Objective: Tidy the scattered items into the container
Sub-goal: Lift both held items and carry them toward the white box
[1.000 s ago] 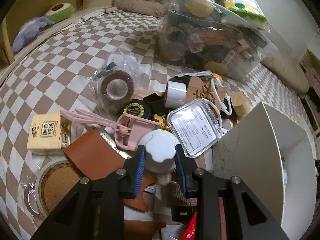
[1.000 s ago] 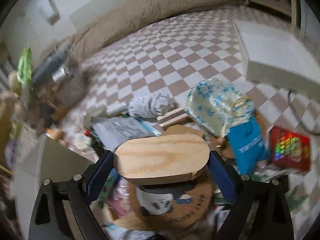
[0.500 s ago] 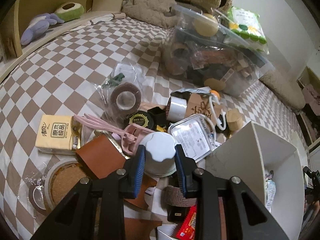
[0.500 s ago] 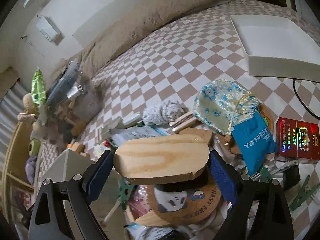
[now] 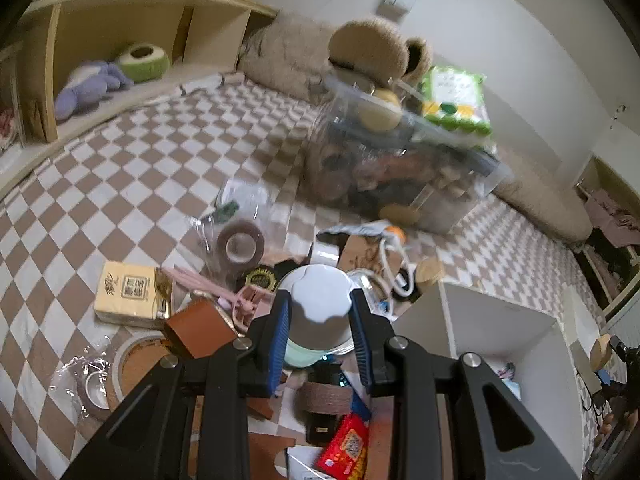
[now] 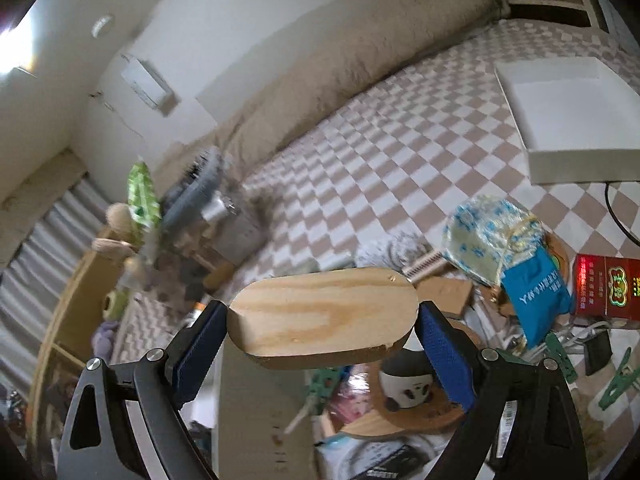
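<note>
Clutching a white jar (image 5: 320,300) in my left gripper (image 5: 320,334) and a wooden board (image 6: 322,318) in my right gripper (image 6: 322,344), clutter still strewn beneath both, white container (image 5: 500,336) nearly empty.

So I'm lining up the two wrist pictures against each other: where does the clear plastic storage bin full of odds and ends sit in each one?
Left wrist view: the clear plastic bin is upper centre-right on the checkered cover, beyond the clutter.
Right wrist view: the same bin is at middle left, blurred, seen from its other side.
Shared landmark: the green patterned packet on top of the bin.
</note>
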A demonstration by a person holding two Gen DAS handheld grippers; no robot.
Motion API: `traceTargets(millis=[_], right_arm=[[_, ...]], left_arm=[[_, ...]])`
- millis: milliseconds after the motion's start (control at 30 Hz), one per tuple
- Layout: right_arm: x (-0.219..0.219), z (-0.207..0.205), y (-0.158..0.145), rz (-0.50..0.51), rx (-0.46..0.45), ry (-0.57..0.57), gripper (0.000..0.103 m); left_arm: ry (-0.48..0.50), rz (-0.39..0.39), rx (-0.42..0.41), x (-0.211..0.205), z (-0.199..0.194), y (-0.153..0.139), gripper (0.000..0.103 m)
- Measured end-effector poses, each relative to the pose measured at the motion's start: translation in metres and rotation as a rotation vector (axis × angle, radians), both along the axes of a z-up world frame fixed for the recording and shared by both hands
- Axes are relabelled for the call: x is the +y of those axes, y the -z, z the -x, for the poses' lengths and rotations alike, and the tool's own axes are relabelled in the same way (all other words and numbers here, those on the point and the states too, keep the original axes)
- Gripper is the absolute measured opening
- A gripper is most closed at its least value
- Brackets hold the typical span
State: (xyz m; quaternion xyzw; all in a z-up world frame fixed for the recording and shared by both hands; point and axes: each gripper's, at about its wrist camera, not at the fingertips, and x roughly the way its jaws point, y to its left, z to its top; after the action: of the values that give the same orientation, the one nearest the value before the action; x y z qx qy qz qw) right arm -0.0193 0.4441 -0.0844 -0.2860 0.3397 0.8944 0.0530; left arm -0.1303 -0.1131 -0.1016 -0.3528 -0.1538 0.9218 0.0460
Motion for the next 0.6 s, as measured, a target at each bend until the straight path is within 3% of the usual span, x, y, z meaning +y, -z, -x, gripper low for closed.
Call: traceTargets(millis=[333,600], right_arm=[[-0.023,-0.009,-0.028,0.007,0.11,-0.084,0.094],[-0.05,-0.011,-0.04,0.018,0.164,-0.164,0.094]], left_arm=[[0.069,-0.021,0.114,0.018,-0.029,-0.033,0.029],[0.206,-0.049,0.166,0.048,-0.053,-0.054,0.029]])
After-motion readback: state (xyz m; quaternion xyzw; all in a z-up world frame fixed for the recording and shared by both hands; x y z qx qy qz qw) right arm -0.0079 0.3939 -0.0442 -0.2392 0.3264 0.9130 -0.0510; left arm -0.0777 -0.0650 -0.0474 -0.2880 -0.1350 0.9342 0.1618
